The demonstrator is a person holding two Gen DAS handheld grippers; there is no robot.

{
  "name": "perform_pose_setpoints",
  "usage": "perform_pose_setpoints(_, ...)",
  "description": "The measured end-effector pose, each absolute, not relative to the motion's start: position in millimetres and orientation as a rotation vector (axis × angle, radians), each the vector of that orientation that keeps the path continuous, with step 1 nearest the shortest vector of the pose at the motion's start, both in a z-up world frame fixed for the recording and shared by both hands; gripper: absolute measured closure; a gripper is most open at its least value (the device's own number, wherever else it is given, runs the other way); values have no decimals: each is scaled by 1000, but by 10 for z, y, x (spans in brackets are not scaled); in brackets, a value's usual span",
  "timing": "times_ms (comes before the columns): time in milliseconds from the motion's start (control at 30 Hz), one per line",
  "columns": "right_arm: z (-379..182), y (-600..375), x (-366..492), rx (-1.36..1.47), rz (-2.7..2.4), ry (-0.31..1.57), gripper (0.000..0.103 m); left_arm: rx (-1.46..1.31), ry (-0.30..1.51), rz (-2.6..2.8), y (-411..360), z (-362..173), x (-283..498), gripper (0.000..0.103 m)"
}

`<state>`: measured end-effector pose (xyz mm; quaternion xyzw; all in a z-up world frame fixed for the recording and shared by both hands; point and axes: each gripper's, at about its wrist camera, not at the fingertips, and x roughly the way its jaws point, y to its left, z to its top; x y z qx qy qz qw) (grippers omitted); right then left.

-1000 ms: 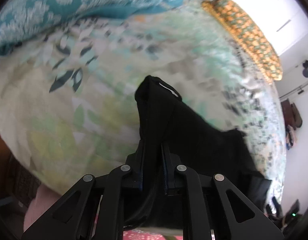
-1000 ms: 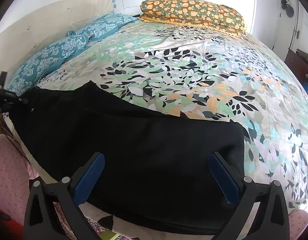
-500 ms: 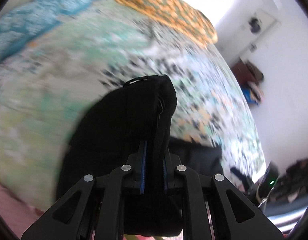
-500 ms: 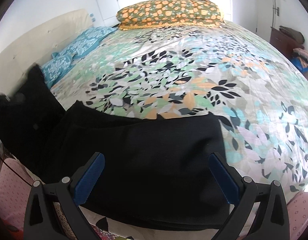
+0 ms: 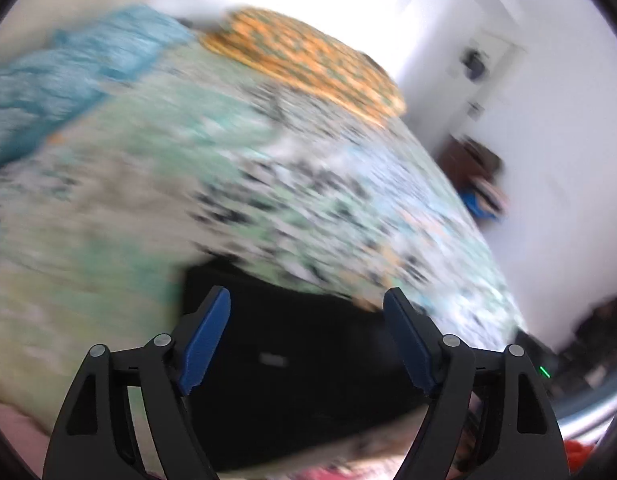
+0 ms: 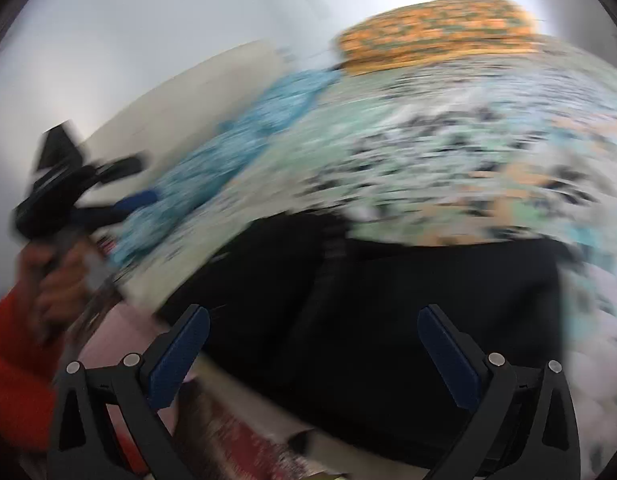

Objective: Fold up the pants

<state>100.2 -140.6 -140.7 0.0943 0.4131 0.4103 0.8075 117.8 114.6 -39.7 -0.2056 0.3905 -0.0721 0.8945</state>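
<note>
Bed [image 5: 120, 216] with a leaf-print sheet fills both views; orange pillow [image 5: 308, 60] at the far end, blue pillows [image 5: 68, 76] along the left, white walls behind. Both frames are heavily motion-blurred, so fine detail is unreliable.

Pants [image 6: 388, 320]: black, lying flat on the near edge of the bed, roughly rectangular, with what looks like a fold ridge running through the middle in the right wrist view. In the left wrist view the same dark slab [image 5: 308, 352] sits directly below the tool.

Left gripper [image 5: 307, 332]: fingers spread wide, nothing between them, above the fabric. Contact with the cloth: can't tell. Right gripper [image 6: 313, 356]: same, fingers wide apart, nothing held, over the pants. The left hand [image 6: 56, 276] and its tool also show at the left edge of the right wrist view.

Risks from here, my read:
- The pants lie close to the bed's near edge. A drag or snag from a low finger could pull the stack off the mattress.
- Nothing pins the fold. The soft sheet underneath can shift with the cloth, so the top layer may slide or spring open.
- Next pinch may catch only the top layer, or grab the sheet along with it, skewing the fold.
- Both tools appear to be moving fast, so a poorly aimed grasp is likely.
</note>
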Motion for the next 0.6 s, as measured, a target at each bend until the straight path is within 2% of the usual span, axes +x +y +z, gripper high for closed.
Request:
perform_pose_setpoints(133,-1637,-920,864,71,1007,1012,0,-568,812,36,1756,-765,1016,22)
perform_pose_setpoints(233,-1711,-816,900,21,983,1035,0,-627,825,124,1945,-1082,892,22)
perform_pose_setpoints(367,-1722,-861,1112,151,950,1043,0,-605,887,183,1987,-1419,814,24)
perform_pose_setpoints(533,-1912,-856,1402,310,979,1172,1,-593,868,169,1989,-1410,801,24)
perform_pose_setpoints(567,-1977,-862,1445,337,968,1217,3,-578,868,169,1970,-1408,807,24)
perform_pose_setpoints(600,-2032,-878,1491,375,963,1258,9,-573,872,167,1959,-1419,806,24)
